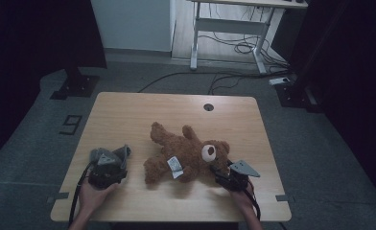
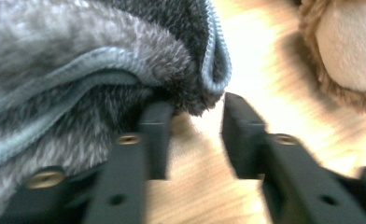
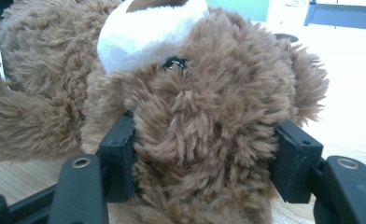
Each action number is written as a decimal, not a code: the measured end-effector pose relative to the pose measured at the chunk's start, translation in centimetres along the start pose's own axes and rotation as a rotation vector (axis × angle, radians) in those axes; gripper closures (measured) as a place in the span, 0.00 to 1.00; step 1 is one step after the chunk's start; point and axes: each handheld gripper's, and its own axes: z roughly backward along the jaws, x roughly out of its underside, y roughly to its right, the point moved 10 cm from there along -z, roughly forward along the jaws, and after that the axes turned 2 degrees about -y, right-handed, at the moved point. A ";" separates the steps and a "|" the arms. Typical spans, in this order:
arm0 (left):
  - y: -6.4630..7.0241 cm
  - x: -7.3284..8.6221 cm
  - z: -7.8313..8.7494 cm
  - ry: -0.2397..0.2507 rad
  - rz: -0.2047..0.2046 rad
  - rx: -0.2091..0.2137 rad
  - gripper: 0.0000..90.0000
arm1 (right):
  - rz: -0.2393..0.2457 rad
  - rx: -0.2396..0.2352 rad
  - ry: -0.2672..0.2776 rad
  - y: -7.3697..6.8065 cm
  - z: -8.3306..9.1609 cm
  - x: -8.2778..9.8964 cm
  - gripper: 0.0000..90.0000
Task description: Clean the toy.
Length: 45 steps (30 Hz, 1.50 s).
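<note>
Your items: bear (image 1: pixel 186 151) brown, white muzzle | cloth (image 1: pixel 113 154) grey, pale-blue hem | table (image 1: pixel 128 115) light wood grain | your jaws black

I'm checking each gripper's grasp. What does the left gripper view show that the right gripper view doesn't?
Left gripper view: a grey cloth bunched at the tips of the left gripper, whose jaws stand apart with bare tabletop between them, the cloth's hem just ahead. Right gripper view: the right gripper with its jaws pressed on either side of the teddy bear's head, its white muzzle above. Both: brown bear fur and the wooden table.
</note>
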 end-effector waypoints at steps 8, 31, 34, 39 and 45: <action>1.1 -2.3 2.6 0.129 -0.035 0.021 0.29 | -0.013 -0.001 0.008 0.3 -0.3 -0.3 0.39; 9.7 -3.2 2.1 0.198 -0.130 0.204 0.31 | -0.054 -0.015 0.056 0.7 3.2 -0.9 0.24; 9.9 -2.5 1.8 0.189 -0.142 0.204 0.31 | -0.060 -0.027 0.054 0.6 4.1 -0.4 0.24; 9.7 -0.9 1.2 0.170 -0.110 0.218 0.32 | -0.049 -0.019 0.003 0.7 5.5 1.6 0.24; 8.8 0.9 0.2 0.127 -0.102 0.175 0.32 | -0.076 -0.014 -0.050 1.1 6.8 3.8 0.24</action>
